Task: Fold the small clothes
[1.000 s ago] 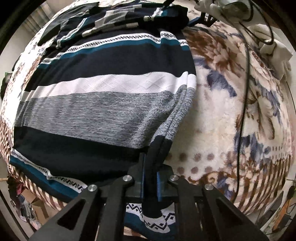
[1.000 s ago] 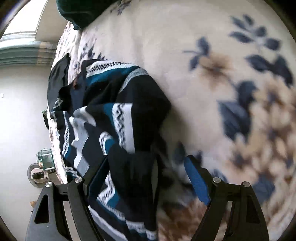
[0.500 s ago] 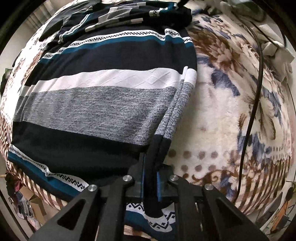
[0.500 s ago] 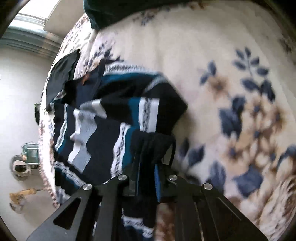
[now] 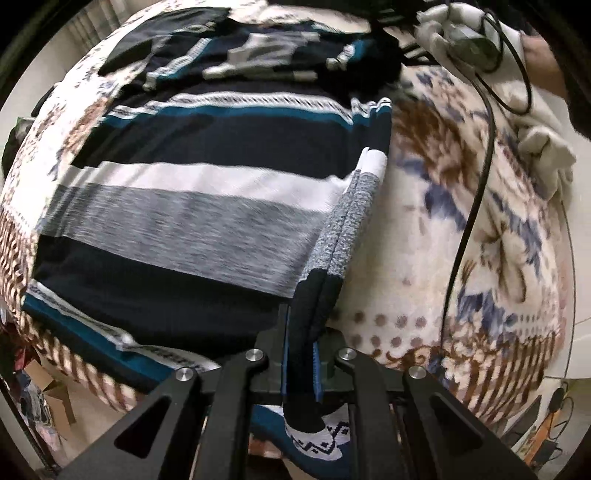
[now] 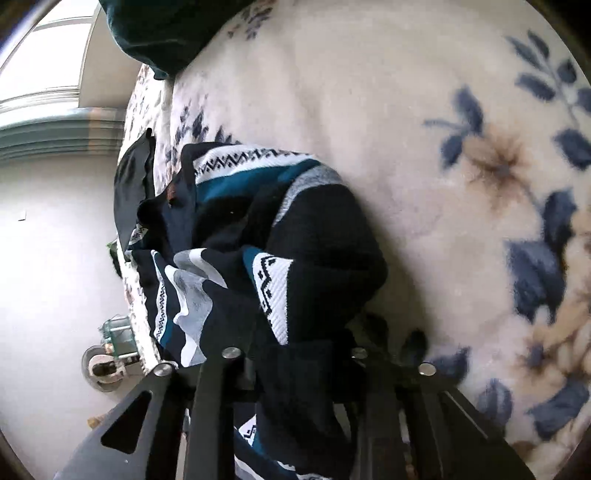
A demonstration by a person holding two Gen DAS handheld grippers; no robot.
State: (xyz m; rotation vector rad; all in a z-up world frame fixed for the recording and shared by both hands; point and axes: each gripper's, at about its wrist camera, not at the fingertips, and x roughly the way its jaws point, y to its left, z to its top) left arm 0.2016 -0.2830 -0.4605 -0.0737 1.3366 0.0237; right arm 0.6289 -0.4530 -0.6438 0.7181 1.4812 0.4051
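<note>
A navy, teal, white and grey striped shirt [image 5: 207, 206] lies spread on a floral blanket [image 5: 424, 229]. My left gripper [image 5: 299, 365] is shut on the shirt's right side edge near the hem, and the fold of cloth runs up from between its pads. In the right wrist view the shirt's upper part [image 6: 317, 251] is bunched up. A thick dark wad of it sits between the jaws of my right gripper [image 6: 299, 369], which are opening slightly while still pressed on the cloth. The fabric hides the right fingertips.
A black cable [image 5: 476, 192] trails across the blanket on the right, beside a crumpled white cloth [image 5: 543, 147]. A gloved hand [image 5: 461, 29] shows at the top right. A dark green item [image 6: 159, 33] lies at the blanket's far end. Floor clutter [image 5: 40, 384] lies beyond the bed's edge.
My right gripper, wide open a second ago, has shut on the bunched upper part of the shirt. My left gripper has kept its grip and lifted the side edge a little.
</note>
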